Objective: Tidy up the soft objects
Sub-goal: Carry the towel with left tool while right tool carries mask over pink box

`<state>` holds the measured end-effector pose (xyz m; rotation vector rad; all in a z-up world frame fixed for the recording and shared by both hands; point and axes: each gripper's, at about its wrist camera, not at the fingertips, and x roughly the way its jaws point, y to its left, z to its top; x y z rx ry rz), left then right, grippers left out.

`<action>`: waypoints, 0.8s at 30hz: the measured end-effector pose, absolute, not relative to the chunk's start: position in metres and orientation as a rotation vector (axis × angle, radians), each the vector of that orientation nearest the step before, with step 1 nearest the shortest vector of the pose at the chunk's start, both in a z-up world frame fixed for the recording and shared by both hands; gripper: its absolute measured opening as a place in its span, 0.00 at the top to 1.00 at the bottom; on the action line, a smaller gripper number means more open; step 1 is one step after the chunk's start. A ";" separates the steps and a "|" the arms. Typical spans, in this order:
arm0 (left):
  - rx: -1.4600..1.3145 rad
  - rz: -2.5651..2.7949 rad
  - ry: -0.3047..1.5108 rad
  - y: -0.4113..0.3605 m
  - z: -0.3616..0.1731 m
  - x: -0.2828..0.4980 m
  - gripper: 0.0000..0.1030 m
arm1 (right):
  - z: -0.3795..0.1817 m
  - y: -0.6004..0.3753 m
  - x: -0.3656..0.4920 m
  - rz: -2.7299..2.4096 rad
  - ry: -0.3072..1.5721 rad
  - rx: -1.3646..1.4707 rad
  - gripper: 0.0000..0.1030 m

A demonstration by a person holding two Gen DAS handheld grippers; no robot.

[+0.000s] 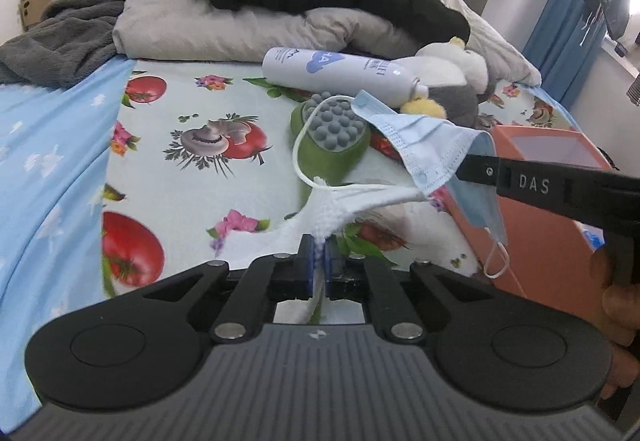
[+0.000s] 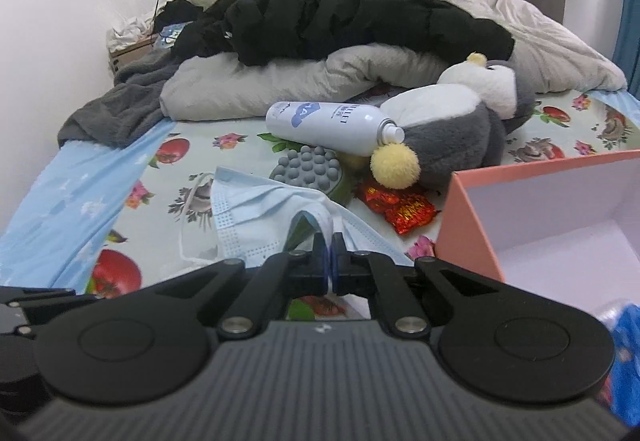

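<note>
1. left tongs (image 1: 319, 261), bottom centre of the left wrist view: jaws pinched tight on a white knitted cloth (image 1: 340, 211); the cloth stretches up and to the right from the pads, so it seems lifted clear of the bed rather than lying slack.
2. right tongs (image 2: 332, 261), bottom centre of the right wrist view: jaws closed flat on a fold of the blue face mask (image 2: 256, 219); in the left wrist view the same mask (image 1: 432, 143) hangs from the black finger at right centre, its ear loop dangling, which suggests it is carried and not resting.
3. both soft pieces are held at an edge, likely so they can be dropped freely into the orange box (image 2: 468, 225), open at the right of the frame, just beside the mask.
4. further out, centre of the frame: a grey nubbed massager (image 2: 310, 169), a white spray bottle (image 2: 332, 125) lying on its side against a grey plush penguin (image 2: 456, 145), and a red wrapper (image 2: 400, 207); all rest on the fruit-print bed sheet (image 2: 200, 145).
5. the penguin looks like the next soft thing to sort; the bottle leaning on it may roll.
</note>
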<state>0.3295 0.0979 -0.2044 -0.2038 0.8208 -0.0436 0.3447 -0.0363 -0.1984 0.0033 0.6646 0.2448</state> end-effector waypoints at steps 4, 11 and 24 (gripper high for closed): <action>-0.210 -0.031 0.811 0.092 -0.189 0.299 0.94 | -0.184 -0.044 0.316 0.239 0.648 0.007 0.95; -0.239 -0.032 0.800 0.079 -0.166 0.242 0.94 | -0.167 -0.058 0.262 0.225 0.629 0.018 0.95; -0.279 -0.032 0.780 0.059 -0.140 0.151 0.94 | -0.150 -0.078 0.172 0.213 0.618 0.026 0.95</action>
